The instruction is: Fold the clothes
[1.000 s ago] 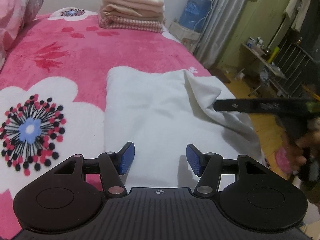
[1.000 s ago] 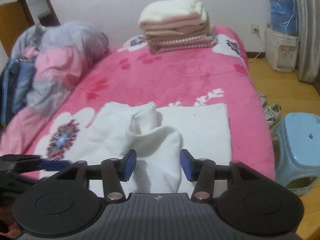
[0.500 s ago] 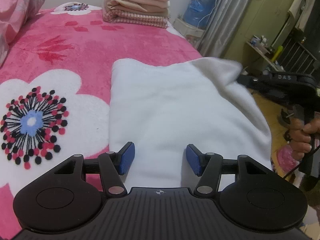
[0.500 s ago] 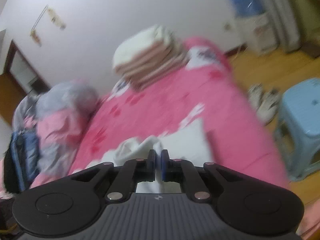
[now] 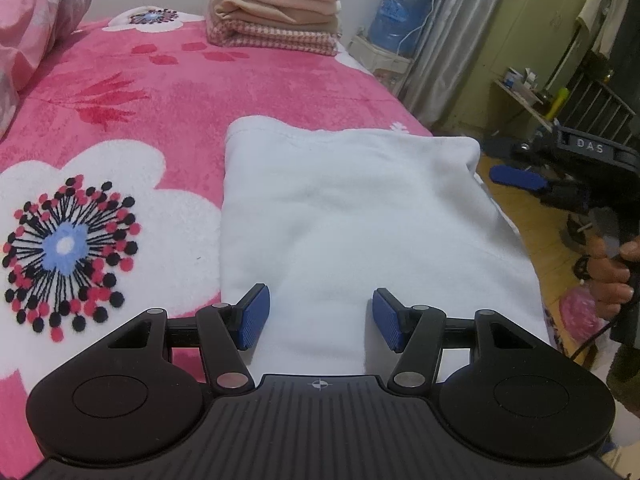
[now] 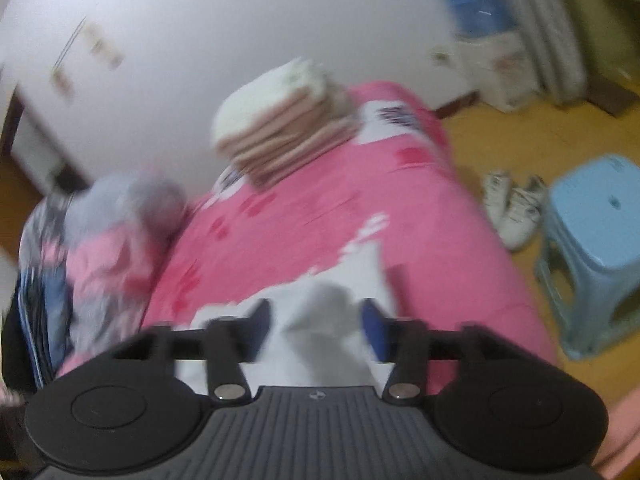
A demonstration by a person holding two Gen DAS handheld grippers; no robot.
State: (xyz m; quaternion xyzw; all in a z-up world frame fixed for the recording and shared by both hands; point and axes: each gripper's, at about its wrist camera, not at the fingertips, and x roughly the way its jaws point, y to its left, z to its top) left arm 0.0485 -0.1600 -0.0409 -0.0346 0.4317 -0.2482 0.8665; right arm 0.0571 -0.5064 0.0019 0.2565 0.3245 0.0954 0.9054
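Observation:
A white cloth [image 5: 360, 216] lies folded flat on the pink flowered bedspread [image 5: 160, 92]. My left gripper [image 5: 320, 316] hovers open over its near edge, pads clear of the fabric. In the left wrist view the right gripper's blue pad [image 5: 518, 178] sits just right of the cloth's far right corner, apart from it. The right wrist view is blurred. There my right gripper [image 6: 316, 328] has its jaws opening above the white cloth [image 6: 320, 320], and the pads do not press on it.
A stack of folded towels [image 5: 276, 12] sits at the head of the bed. Bundled bedding [image 5: 36, 20] lies far left. Beside the bed's right edge are a blue stool [image 6: 596, 248], white shoes [image 6: 512, 204] and a water dispenser [image 5: 400, 12]. A hand [image 5: 612, 280] holds the right gripper's handle.
The right gripper shut on the cloth's raised flap, drew it to the right until the cloth lay flat, then let go and opened. It also rolled. The left gripper stayed put.

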